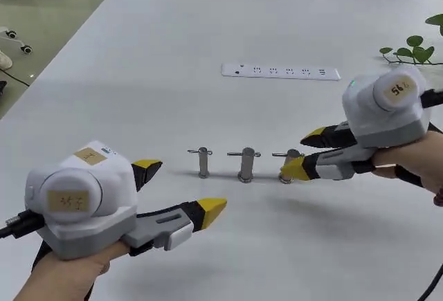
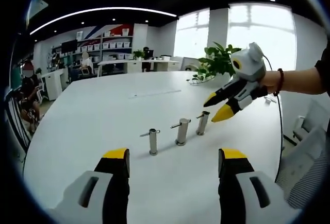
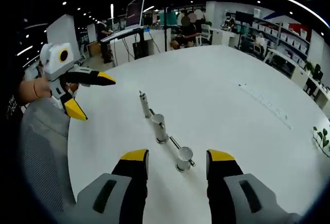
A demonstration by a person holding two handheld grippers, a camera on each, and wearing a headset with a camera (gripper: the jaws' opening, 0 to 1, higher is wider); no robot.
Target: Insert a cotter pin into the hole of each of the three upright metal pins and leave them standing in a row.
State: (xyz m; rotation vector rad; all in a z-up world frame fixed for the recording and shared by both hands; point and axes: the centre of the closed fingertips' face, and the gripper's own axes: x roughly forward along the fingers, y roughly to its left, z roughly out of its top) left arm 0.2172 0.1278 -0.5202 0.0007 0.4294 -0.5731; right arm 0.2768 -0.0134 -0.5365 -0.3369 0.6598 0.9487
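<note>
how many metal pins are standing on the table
3, in one row: left pin, middle pin, right pin at the tips of the right gripper. None looks hidden.

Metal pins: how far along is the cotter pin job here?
Done, apparently: the left pin, middle pin and right pin stand upright in a row, each with a cotter pin through its top. In hand: nothing; the left gripper and right gripper are open and empty. Left to do: likely nothing.
</note>
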